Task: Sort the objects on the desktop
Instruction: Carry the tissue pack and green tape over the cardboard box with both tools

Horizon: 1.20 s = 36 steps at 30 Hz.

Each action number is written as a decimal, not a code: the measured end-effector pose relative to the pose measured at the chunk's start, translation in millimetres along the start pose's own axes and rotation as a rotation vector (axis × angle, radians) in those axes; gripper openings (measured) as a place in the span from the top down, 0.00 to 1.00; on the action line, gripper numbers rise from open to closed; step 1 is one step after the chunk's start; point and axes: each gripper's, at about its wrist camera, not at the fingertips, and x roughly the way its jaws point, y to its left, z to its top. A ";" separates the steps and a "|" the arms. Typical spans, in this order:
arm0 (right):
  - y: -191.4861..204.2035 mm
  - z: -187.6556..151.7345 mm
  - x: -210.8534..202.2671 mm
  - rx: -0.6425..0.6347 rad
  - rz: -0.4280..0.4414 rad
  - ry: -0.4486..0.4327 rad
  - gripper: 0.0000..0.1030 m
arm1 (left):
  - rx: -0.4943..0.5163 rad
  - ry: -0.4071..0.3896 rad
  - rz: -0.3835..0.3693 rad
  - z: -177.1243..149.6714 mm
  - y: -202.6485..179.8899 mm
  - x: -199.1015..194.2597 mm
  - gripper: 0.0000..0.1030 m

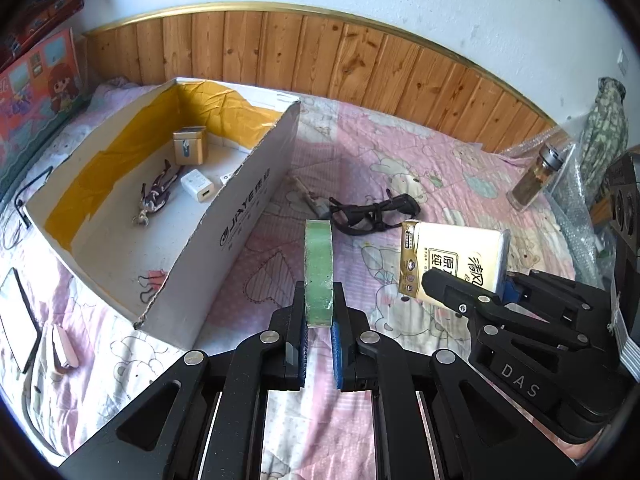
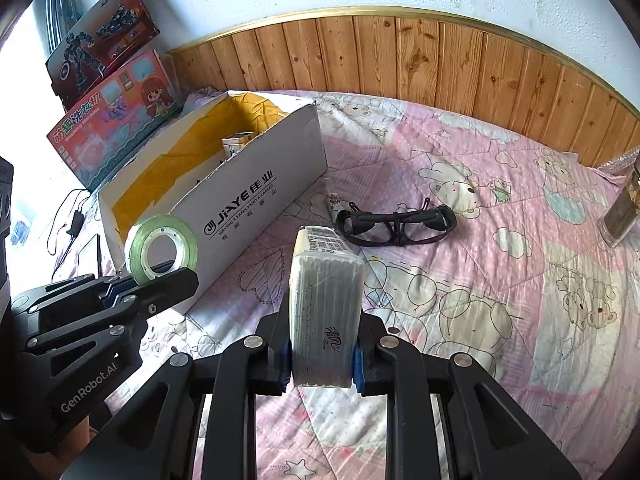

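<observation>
My left gripper (image 1: 319, 308) is shut on a green tape roll (image 1: 318, 268), held on edge above the pink quilt, just right of the white cardboard box (image 1: 224, 240). In the right wrist view the same roll (image 2: 160, 246) shows in front of the box wall (image 2: 248, 200). My right gripper (image 2: 322, 320) is shut on a white tissue pack (image 2: 326, 304), held upright above the quilt to the right of the tape. The left wrist view shows that pack (image 1: 456, 256) from its printed face. Black glasses (image 2: 396, 224) lie on the quilt beyond both grippers.
The box holds a small gold box (image 1: 190, 146), a white charger (image 1: 198, 186) and a small doll charm (image 1: 154, 196). A glass jar (image 1: 536, 178) stands at the right. Toy boxes (image 2: 108, 120) lean at the far left. A wooden wall panel (image 2: 400, 52) backs the bed.
</observation>
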 end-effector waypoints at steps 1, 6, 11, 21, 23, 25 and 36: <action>1.3 -1.3 -1.0 -0.002 -0.002 0.000 0.77 | -0.002 -0.002 -0.003 -0.7 1.1 -1.5 0.91; 9.9 -6.7 -5.6 -0.010 -0.010 0.000 0.77 | -0.015 -0.012 -0.011 -4.1 5.6 -9.4 0.91; 22.9 -10.0 -9.9 -0.031 -0.011 0.002 0.77 | -0.030 -0.021 -0.021 -5.1 13.9 -16.7 0.91; 54.0 -5.1 -19.1 -0.073 -0.015 -0.012 0.77 | -0.059 -0.045 -0.042 -7.1 33.6 -34.3 0.91; 60.4 -2.7 -20.2 -0.085 -0.018 -0.014 0.77 | -0.067 -0.049 -0.045 -7.0 37.3 -37.1 0.91; 66.8 -1.1 -21.4 -0.094 -0.020 -0.016 0.77 | -0.075 -0.052 -0.049 -6.7 41.3 -39.7 0.91; 92.0 7.8 -22.7 -0.128 -0.026 -0.020 0.77 | -0.112 -0.067 -0.064 0.3 58.8 -47.2 0.91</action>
